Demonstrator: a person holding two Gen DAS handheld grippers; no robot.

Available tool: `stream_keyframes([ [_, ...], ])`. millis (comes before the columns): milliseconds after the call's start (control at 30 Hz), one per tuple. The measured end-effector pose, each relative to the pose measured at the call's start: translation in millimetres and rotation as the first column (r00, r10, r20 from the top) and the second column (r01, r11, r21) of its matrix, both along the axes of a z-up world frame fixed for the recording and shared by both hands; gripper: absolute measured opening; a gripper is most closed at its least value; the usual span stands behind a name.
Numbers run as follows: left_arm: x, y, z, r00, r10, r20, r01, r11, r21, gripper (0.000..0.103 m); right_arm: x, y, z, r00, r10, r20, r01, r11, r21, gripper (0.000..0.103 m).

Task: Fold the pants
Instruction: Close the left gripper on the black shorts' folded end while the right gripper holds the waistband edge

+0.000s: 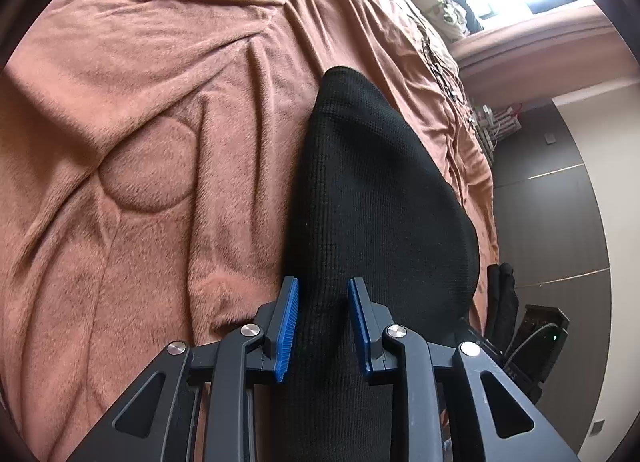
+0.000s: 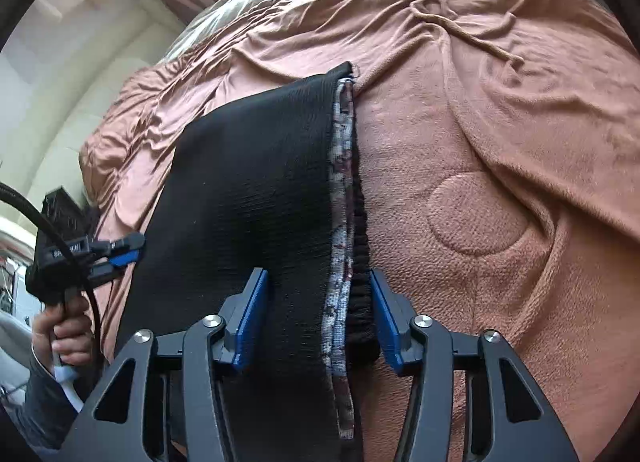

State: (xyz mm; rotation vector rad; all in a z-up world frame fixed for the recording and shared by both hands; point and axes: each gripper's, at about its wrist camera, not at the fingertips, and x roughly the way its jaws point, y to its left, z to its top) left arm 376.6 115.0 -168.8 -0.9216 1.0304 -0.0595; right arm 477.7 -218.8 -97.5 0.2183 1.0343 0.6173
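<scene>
Rumpled terracotta fleece blanket [image 1: 132, 110] covers bed; black knit pants [image 2: 248, 190] lie on it, patterned waistband lining showing. Left gripper [image 1: 322, 328] and right gripper [image 2: 318, 320] both spread wide, straddling fabric, nothing pinched. Best to clamp all layers before lifting, edges aligned.

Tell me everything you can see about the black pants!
The black pants look like soft knit fabric, lying along a wrinkled brown blanket on a bed. One edge shows a patterned grey-and-maroon lining and a gathered, ribbed band. The right gripper straddles that edge, its blue pads apart. The left gripper straddles another part of the cloth, pads also apart, not squeezing.
</scene>
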Motion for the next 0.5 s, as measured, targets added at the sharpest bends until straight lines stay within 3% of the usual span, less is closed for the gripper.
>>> stream_keyframes([
  [133, -11, 0, -1, 1.000, 0.011, -0.013, -0.011, 1.000, -0.015, 0.040, 0, -2, 0, 1.000, -0.012, 0.003, 0.012, 1.000, 0.010, 0.043],
  [500, -29, -19, -13, 0.999, -0.018, -0.038, 0.017, 0.999, -0.040, 0.045, -9, -13, -12, 1.000, -0.024, -0.019, 0.025, 0.999, 0.046, 0.042],
])
